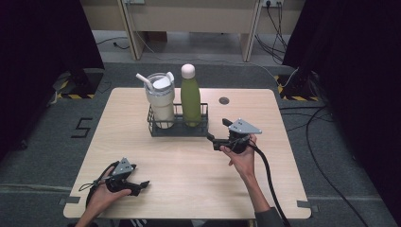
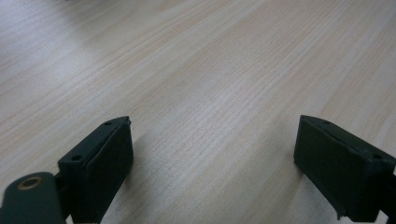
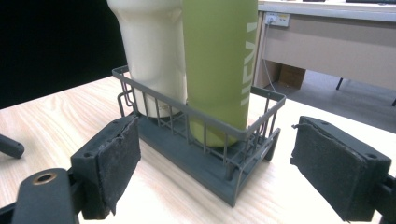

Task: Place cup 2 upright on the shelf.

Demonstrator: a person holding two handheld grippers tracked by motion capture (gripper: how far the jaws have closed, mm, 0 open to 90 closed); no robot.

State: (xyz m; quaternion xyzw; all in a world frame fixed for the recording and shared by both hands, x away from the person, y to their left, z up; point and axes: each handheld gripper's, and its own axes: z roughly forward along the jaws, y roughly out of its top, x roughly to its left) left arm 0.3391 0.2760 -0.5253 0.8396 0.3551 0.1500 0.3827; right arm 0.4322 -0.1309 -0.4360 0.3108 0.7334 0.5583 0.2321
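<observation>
From above, the right gripper sits just beside the wire basket holding the green bottle and cream tumbler. The left gripper rests wide over bare table. Along the right gripper's wide, empty jaws, the basket stands dead ahead: an approach, likely needing an advance, then a close.

Our left gripper low at lower left of high view, jaws spread wide, pointing right. Our right gripper right of centre, hand beneath it, jaws apart, nothing between pads, pointing left.
</observation>
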